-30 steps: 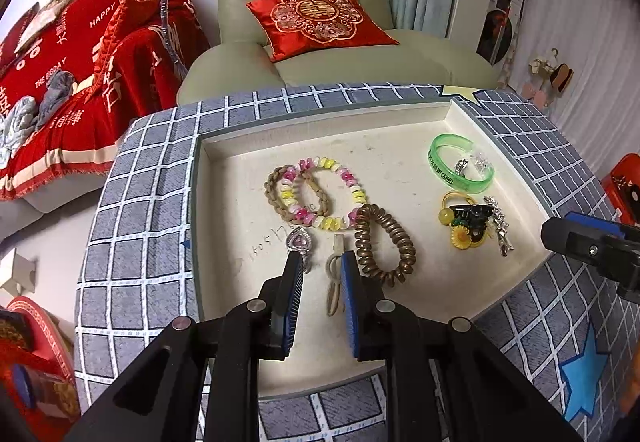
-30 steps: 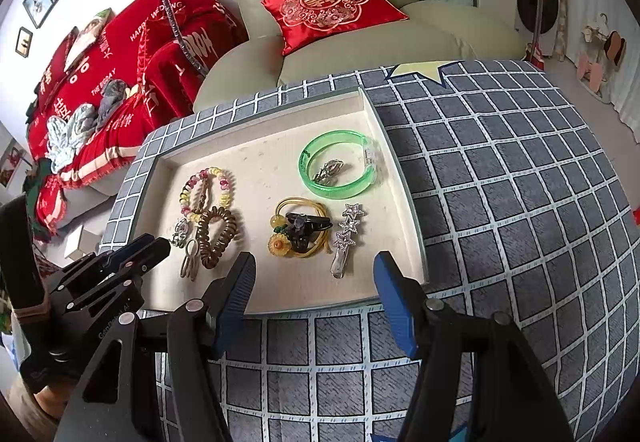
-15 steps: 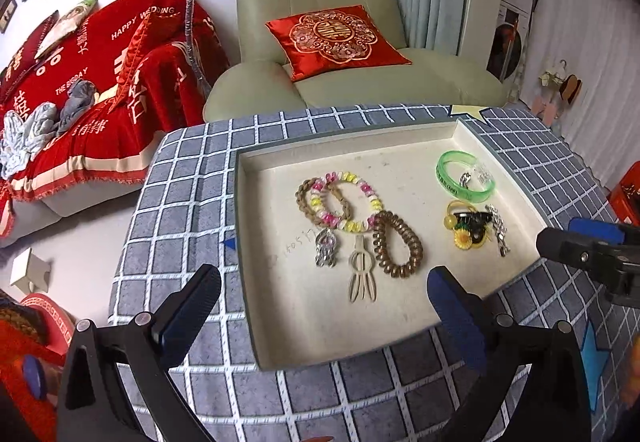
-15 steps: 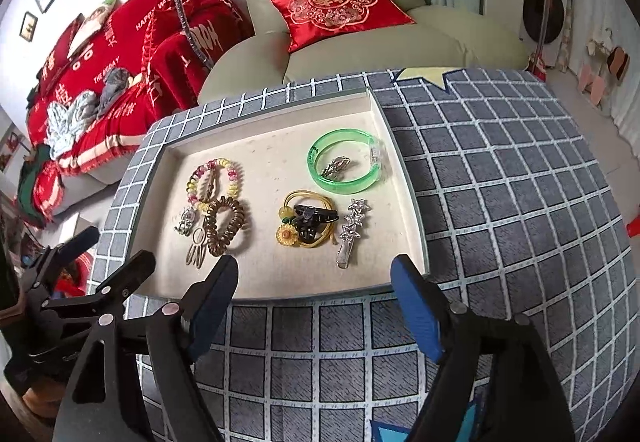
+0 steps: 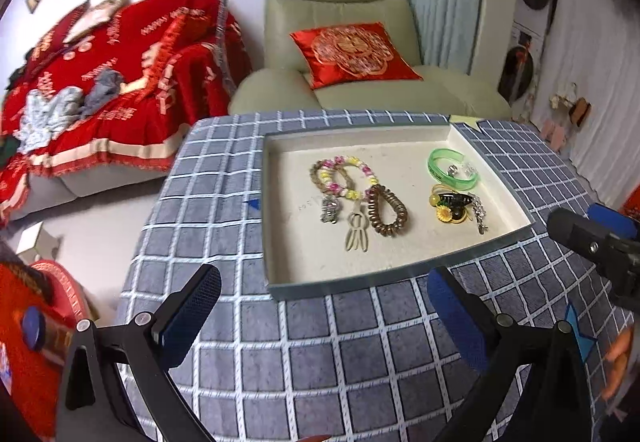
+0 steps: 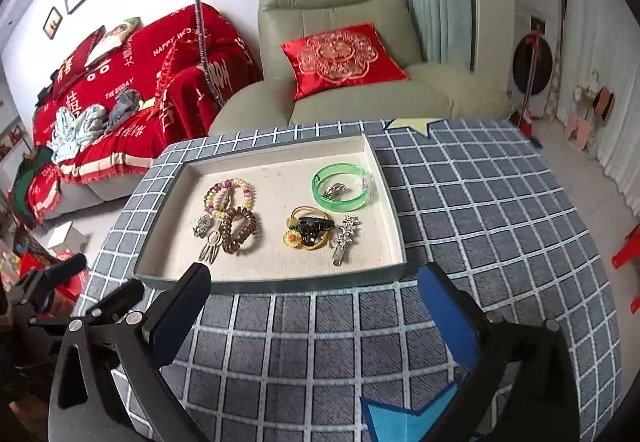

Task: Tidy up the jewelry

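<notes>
A shallow cream tray sits on the checked tablecloth and holds the jewelry. On its left lie a beaded bracelet, a brown coil hair tie, a beige hair clip and a silver pendant. On its right lie a green bangle, a sunflower hair tie with a black clip and a silver star clip. My left gripper and right gripper are open and empty, in front of the tray.
A green armchair with a red cushion stands behind the table. A sofa under a red blanket is to the left. The table drops off at its left edge.
My left gripper opened wide, left the beige hair clip in the tray and pulled back. My right gripper also pulled back and opened a little wider.
</notes>
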